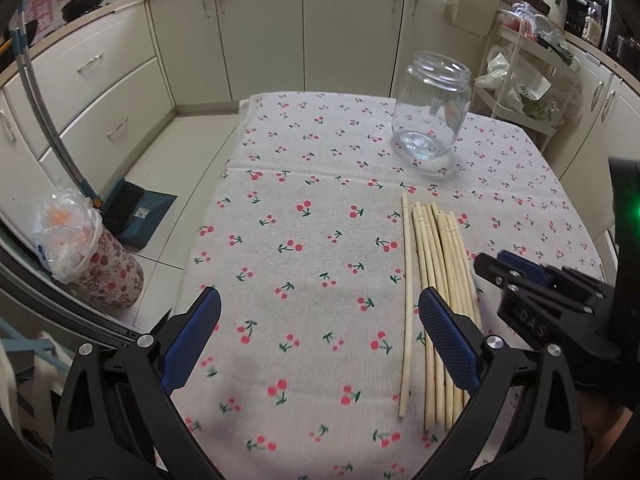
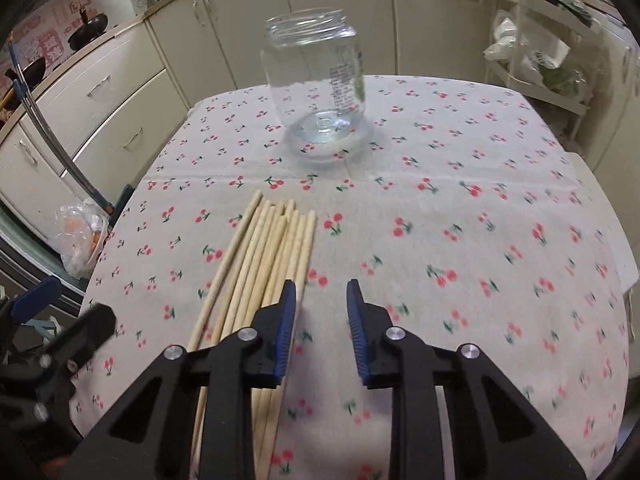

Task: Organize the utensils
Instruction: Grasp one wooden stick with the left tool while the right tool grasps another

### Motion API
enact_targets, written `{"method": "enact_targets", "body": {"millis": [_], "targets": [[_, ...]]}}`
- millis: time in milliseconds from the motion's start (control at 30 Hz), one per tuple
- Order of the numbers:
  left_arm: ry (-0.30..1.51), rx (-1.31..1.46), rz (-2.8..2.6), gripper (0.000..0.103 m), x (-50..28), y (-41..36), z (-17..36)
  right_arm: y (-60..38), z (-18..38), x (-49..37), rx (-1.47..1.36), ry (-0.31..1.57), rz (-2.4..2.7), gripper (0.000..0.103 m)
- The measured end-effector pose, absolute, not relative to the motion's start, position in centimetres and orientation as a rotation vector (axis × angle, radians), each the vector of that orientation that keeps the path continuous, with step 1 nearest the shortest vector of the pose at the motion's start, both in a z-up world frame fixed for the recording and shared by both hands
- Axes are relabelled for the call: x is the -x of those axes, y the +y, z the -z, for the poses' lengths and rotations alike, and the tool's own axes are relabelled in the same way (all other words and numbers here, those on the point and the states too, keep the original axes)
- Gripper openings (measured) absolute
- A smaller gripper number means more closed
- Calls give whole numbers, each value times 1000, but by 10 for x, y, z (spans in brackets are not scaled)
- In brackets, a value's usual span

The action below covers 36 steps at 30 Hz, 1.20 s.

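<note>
Several pale wooden chopsticks (image 1: 436, 280) lie side by side on the cherry-print tablecloth (image 1: 304, 240); they also show in the right wrist view (image 2: 272, 256). An empty clear glass jar (image 1: 434, 110) stands upright beyond them, also in the right wrist view (image 2: 320, 76). My left gripper (image 1: 320, 312) is open wide and empty, its right finger over the chopsticks. My right gripper (image 2: 322, 292) is open and empty, its left finger above the chopsticks' right edge. The right gripper also shows in the left wrist view (image 1: 500, 264).
Cream kitchen cabinets (image 1: 256, 32) surround the table. A floral bin with a plastic bag (image 1: 96, 256) and a blue dustpan (image 1: 136, 212) are on the floor at left. A white rack with bags (image 1: 524, 80) stands at the back right.
</note>
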<state>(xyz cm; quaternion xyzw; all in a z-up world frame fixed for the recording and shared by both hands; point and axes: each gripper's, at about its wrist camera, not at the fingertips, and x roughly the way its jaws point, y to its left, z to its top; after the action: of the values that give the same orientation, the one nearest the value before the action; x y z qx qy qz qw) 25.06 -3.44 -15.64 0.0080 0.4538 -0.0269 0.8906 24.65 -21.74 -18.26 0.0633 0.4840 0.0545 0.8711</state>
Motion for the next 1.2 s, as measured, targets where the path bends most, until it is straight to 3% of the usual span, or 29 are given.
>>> {"method": "enact_targets", "body": {"millis": [833, 1033, 1200], "targets": [[964, -148, 107, 94, -325, -77, 194, -235, 192, -267, -77, 1046, -143, 24], [963, -192, 97, 87, -337, -85, 206, -235, 192, -268, -58, 1045, -159, 24], [961, -203, 116, 70, -348, -93, 203, -233, 192, -271, -52, 1033, -158, 24]]}}
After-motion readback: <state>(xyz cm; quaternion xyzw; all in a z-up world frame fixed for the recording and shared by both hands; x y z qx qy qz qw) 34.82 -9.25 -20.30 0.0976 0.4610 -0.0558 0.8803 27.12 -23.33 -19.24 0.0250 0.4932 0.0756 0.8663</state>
